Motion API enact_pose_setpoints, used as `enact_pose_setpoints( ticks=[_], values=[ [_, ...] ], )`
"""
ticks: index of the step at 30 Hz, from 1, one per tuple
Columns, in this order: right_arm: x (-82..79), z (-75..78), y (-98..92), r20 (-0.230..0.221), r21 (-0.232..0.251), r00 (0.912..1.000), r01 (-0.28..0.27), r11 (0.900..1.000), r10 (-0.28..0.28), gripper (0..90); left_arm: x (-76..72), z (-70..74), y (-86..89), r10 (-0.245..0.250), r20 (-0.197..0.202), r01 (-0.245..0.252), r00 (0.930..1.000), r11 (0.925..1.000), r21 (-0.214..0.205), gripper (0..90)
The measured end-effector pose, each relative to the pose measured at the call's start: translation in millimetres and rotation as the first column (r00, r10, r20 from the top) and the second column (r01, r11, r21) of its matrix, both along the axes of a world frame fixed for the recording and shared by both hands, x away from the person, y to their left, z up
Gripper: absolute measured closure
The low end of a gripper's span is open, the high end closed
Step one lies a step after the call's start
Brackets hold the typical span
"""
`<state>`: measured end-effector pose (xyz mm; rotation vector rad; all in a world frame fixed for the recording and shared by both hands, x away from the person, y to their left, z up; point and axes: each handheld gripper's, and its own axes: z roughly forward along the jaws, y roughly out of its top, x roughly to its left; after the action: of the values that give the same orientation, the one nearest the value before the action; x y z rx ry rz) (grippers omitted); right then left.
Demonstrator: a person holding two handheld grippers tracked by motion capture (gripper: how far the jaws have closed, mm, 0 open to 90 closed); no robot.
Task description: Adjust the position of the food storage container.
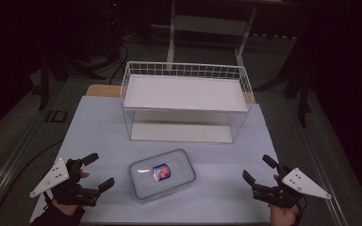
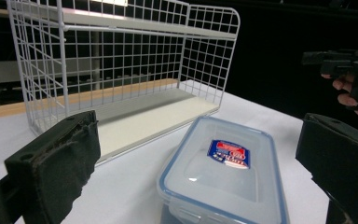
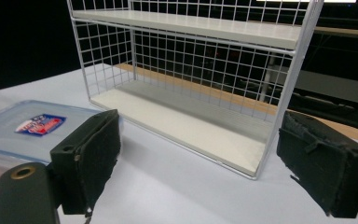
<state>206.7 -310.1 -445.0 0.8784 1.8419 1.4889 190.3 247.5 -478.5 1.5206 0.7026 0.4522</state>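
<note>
A clear plastic container with a blue-rimmed lid and a red and blue label [image 1: 162, 173] [image 2: 224, 173] [image 3: 25, 130] lies flat on the pale table, near its front edge. A white wire rack with two shelves [image 1: 185, 101] [image 2: 121, 74] [image 3: 200, 74] stands behind it. My left gripper [image 1: 97, 170] [image 2: 196, 163] sits at the front left, open, with the container lying ahead between its jaws and nothing held. At the front right my right gripper [image 1: 259, 168] [image 3: 198, 158] is open too, facing the rack's lower shelf, the container off to its left.
The table [image 1: 99, 127] has a pale blue-white top with a wooden strip along its back edge. Dark floor, cables and stand legs surround it. A white frame [image 1: 207, 23] stands behind the rack. Bare tabletop lies between the container and each gripper.
</note>
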Motion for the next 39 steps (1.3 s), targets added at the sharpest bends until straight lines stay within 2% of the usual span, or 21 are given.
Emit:
enact_pose_setpoints(
  ticks=[5,8,10,12,14,20,21,22,23,25,26,27,28,29,30,31,33,35,36,38,39],
  values=[
    [-2.2,6.8,2.2,0.006,0.009,1.0,0.004,0.9999,-0.004,13.1,-2.1,5.9,-2.8,-0.031,-0.01,0.03,0.9995,0.9994,-0.014,0.0],
    [-3.4,10.4,2.2,0.011,0.019,0.9999,0.005,0.9998,-0.005,13.1,-3.9,11.3,-2.6,-0.052,-0.003,0.052,0.9987,0.9986,0.015,0.0],
    [-4.2,12.4,1.5,0.016,0.023,0.9999,0.006,0.9997,-0.007,13.1,-3.5,14.9,-1.4,-0.065,-0.021,0.065,0.9977,0.9975,0.029,0.0],
    [-5.1,13.5,0.9,0.015,0.025,0.9999,0.008,0.9997,-0.008,13.1,-3.9,17.4,-0.6,-0.059,-0.035,0.062,0.9976,0.9951,0.077,2.2],
    [-5.8,13.6,0.3,0.013,0.029,0.9999,0.01,0.9995,-0.01,13.1,-5.2,17.4,1.7,-0.074,-0.035,0.078,0.9966,0.9915,0.104,11.9],
    [-4.4,12.0,0.7,0.002,0.028,1.0,0.007,0.9996,-0.007,13.1,1.8,5.0,3.1,-0.113,-0.126,0.133,0.9855,0.9779,0.161,50.4],
    [-4.4,11.8,0.8,0.002,0.026,1.0,0.005,0.9996,-0.005,13.1,3.5,1.3,2.3,-0.118,-0.145,0.143,0.9825,0.974,0.176,52.6],
    [-4.4,11.8,0.8,0.002,0.026,1.0,0.005,0.9996,-0.005,13.1,3.5,1.3,2.3,-0.118,-0.145,0.143,0.9825,0.974,0.176,56.8],
    [-4.4,11.2,0.5,0.0,0.029,1.0,0.007,0.9996,-0.007,13.1,6.3,-5.0,-0.2,-0.122,-0.178,0.159,0.9765,0.9638,0.214,65.8],
    [-4.1,10.8,0.1,-0.002,0.033,1.0,0.007,0.9994,-0.006,13.1,7.5,-7.7,-1.1,-0.125,-0.192,0.168,0.9734,0.9599,0.225,65.8],
    [-3.5,10.0,-0.9,-0.005,0.036,1.0,0.007,0.9993,-0.007,13.2,8.3,-10.3,-2.9,-0.14,-0.205,0.187,0.9688,0.9537,0.235,75.0],
    [-3.5,9.7,-1.0,-0.008,0.037,0.9999,0.009,0.9993,-0.008,13.2,8.6,-12.7,-5.7,-0.131,-0.208,0.186,0.9693,0.9434,0.275,77.1],
    [-3.2,9.3,-1.2,-0.009,0.036,0.9999,0.008,0.9993,-0.008,13.1,11.2,-18.9,-10.0,-0.145,-0.248,0.22,0.9579,0.9251,0.31,81.9],
    [-3.2,9.3,-1.2,-0.009,0.036,0.9999,0.008,0.9993,-0.008,13.1,11.2,-18.9,-10.0,-0.145,-0.248,0.22,0.9579,0.9251,0.31,84.2],
    [-3.1,9.0,-1.3,-0.011,0.037,0.9999,0.009,0.9993,-0.008,13.2,11.8,-22.1,-12.4,-0.129,-0.25,0.212,0.9598,0.915,0.343,84.2],
    [-3.2,8.8,-1.3,-0.013,0.037,0.9999,0.009,0.9993,-0.008,13.1,13.7,-25.4,-13.7,-0.129,-0.276,0.225,0.9523,0.9083,0.352,87.0],
    [-3.4,8.6,-1.2,-0.015,0.037,0.9999,0.008,0.9993,-0.007,13.2,16.0,-31.3,-16.1,-0.128,-0.295,0.236,0.9468,0.8996,0.367,89.2],
    [-3.1,8.2,-1.4,-0.016,0.037,0.9999,0.007,0.9993,-0.006,13.2,18.9,-37.0,-20.1,-0.141,-0.321,0.262,0.9364,0.89,0.373,89.4],
    [-2.8,8.1,-1.6,-0.017,0.038,0.9998,0.007,0.9992,-0.006,13.2,18.9,-37.0,-20.1,-0.141,-0.321,0.262,0.9364,0.89,0.373,89.4],
    [-2.6,7.8,-1.7,-0.02,0.039,0.9998,0.005,0.9992,-0.004,13.3,23.4,-41.3,-24.5,-0.145,-0.344,0.281,0.9277,0.8777,0.388,89.5],
    [-2.7,7.7,-1.6,-0.02,0.039,0.9998,0.005,0.9992,-0.004,13.3,23.4,-41.3,-24.5,-0.145,-0.344,0.281,0.9277,0.8777,0.388,89.5]
  ],
)
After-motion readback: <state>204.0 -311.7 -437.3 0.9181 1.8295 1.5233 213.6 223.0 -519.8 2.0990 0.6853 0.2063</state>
